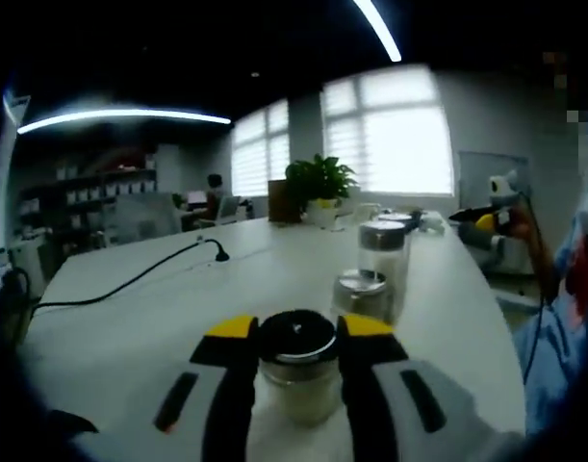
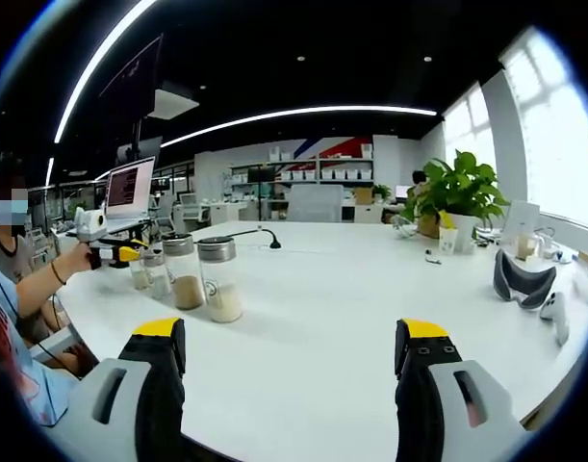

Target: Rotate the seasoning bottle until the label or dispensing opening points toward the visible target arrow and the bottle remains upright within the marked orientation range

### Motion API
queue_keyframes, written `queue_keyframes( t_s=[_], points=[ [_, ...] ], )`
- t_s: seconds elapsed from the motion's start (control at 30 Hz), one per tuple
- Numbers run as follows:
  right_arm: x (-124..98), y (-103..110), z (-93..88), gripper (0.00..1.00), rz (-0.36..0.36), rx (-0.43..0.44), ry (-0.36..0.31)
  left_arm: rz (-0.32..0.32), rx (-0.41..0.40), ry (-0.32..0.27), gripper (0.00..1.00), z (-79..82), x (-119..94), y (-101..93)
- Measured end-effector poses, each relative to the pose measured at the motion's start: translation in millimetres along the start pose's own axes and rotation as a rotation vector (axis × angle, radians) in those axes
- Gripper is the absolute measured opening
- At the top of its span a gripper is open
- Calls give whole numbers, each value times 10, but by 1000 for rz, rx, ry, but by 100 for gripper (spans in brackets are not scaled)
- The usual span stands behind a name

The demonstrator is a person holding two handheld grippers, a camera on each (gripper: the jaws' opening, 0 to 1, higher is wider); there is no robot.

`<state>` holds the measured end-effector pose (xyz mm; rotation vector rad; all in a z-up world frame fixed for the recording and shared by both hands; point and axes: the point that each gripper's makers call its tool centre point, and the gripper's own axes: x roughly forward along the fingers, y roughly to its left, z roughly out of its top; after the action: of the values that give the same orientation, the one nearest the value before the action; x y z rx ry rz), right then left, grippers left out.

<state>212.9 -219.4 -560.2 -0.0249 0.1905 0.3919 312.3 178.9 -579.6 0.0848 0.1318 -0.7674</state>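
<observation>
A small glass seasoning bottle (image 1: 295, 361) with a black lid and pale powder inside stands upright on the white table (image 1: 159, 318). My left gripper (image 1: 298, 327) is shut on it, its yellow-tipped jaws pressing both sides below the lid. In the right gripper view the left gripper (image 2: 115, 252) is at the far left in a person's hand, at the end of a row of bottles (image 2: 183, 272). My right gripper (image 2: 294, 337) is open wide above the table, with nothing between its jaws. It also appears in the left gripper view as the right gripper (image 1: 491, 217), far right.
Two silver-lidded jars (image 1: 382, 252) (image 1: 361, 292) stand just behind the held bottle. A black cable (image 1: 130, 281) crosses the table. A potted plant (image 2: 462, 192) and a grey headset (image 2: 520, 279) sit at the far right. A person (image 2: 14, 279) sits at the left table edge.
</observation>
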Motion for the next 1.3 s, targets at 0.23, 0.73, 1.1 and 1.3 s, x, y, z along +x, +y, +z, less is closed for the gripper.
queue_keyframes(
  t_s=[0.23, 0.73, 1.1, 1.3],
  points=[
    [3, -7, 20, 93, 2, 8, -15, 137, -11, 13, 34, -7, -20, 44],
    [-42, -59, 34, 93, -19, -4, -10, 265, -92, 23, 34, -29, -52, 57],
    [-73, -79, 27, 93, -28, -3, -5, 307, -118, 15, 34, -42, -64, 55],
    [-80, -72, 26, 93, -28, -3, -4, 314, -143, 7, 34, -50, -68, 60]
  ],
)
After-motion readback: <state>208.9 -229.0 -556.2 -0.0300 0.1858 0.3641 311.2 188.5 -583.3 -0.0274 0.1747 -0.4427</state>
